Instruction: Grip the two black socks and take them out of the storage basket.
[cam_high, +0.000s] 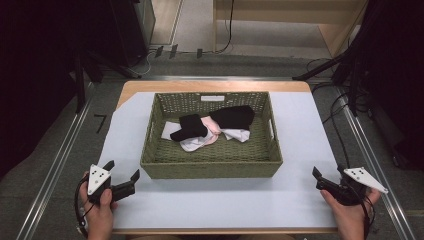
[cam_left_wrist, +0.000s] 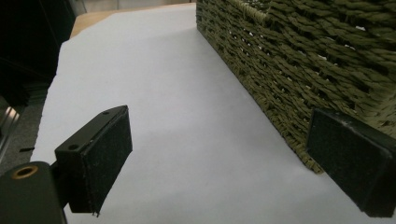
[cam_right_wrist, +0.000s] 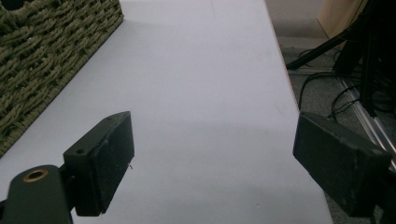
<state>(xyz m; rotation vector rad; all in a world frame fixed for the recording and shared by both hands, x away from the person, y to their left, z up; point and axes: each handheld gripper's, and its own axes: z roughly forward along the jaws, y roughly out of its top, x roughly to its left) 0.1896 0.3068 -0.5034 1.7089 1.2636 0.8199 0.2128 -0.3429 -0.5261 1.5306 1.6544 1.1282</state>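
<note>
1. Left gripper (cam_high: 121, 176): jaws spread wide, nothing between them, at the table's near-left edge just beside the woven basket (cam_high: 210, 169).
2. Right gripper (cam_high: 327, 180): jaws released and empty, at the near-right edge, well apart from the basket.
3. Black, white and apparently pink socks (cam_high: 212, 127) lie tangled inside the basket.
4. The basket stands mid-table on a white sheet (cam_high: 210, 202).

Support: wooden table (cam_high: 150, 86), light-brown top showing along the far edge.
Cover: pale white sheet (cam_high: 210, 200) spread flat over most of the top.
On sheet: olive-green woven rectangular basket (cam_high: 210, 169), centred, toward the far side.
</note>
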